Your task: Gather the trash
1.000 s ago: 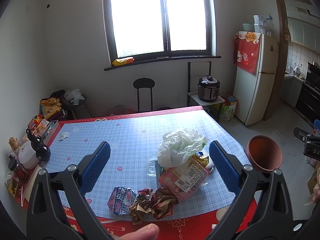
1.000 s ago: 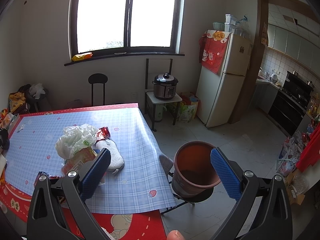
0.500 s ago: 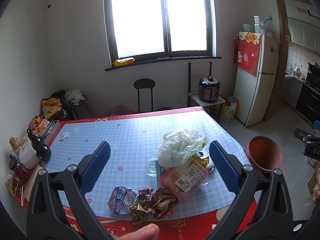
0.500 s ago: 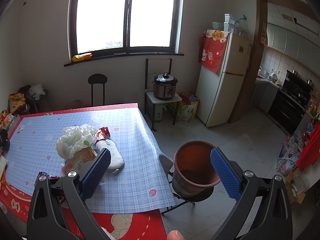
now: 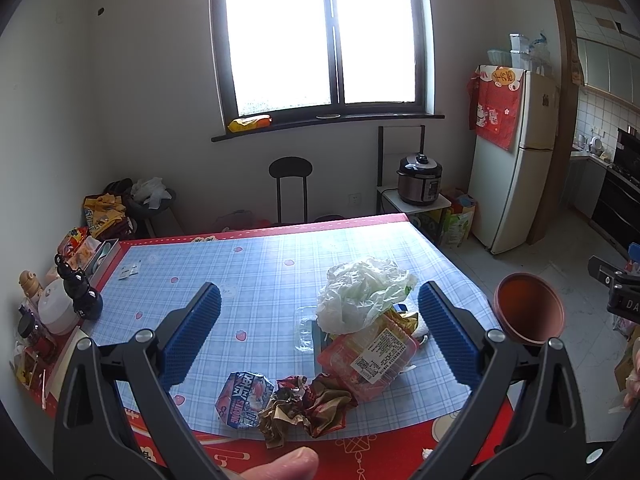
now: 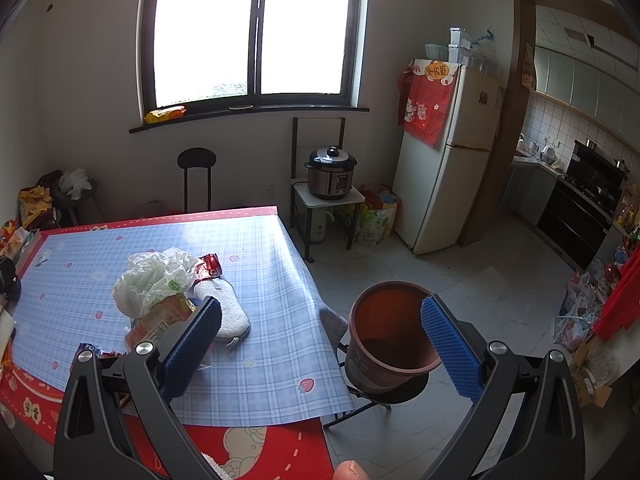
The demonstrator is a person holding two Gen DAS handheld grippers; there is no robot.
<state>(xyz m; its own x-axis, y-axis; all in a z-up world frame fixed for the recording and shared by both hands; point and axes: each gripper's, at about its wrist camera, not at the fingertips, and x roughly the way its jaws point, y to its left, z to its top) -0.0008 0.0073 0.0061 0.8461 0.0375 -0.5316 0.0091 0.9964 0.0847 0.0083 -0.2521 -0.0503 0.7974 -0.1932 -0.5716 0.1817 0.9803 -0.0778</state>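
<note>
One table (image 5: 256, 272), covered by a blue plaid cloth over a red mat, serves as the landmark. One terracotta-coloured bucket (image 6: 390, 330) sits on a dark stool just off the table's right edge, its mouth open upward. Behind the table: one cream refrigerator (image 6: 448, 152) to the far right, one pressure cooker (image 6: 331, 173) on a small stand, and one black round stool (image 5: 290, 188) at the far edge under the window.

Trash on the table, all gathered near the front right corner, largest first: one crumpled white plastic bag (image 5: 362, 294) on top of the heap; one white sponge-like pad (image 6: 224, 308) lying flat toward the table's right edge; one red labelled food tray (image 5: 370, 360) beneath the bag; one clear plastic container (image 5: 304, 328) touching the heap's left side; one crumpled brown-and-red wrapper (image 5: 308, 404) at the front edge; one blue snack packet (image 5: 245, 400) just left of that wrapper; one small red wrapper (image 6: 210, 266) behind the bag.

Two grippers appear. The left gripper (image 5: 318, 334) hovers above the table's front edge, its blue-padded jaws spread wide and empty, framing the heap. The right gripper (image 6: 320, 342) hangs over the table's right corner, jaws likewise spread wide and empty; one pad overlaps the food tray, the other overlaps the bucket's rim.
</note>
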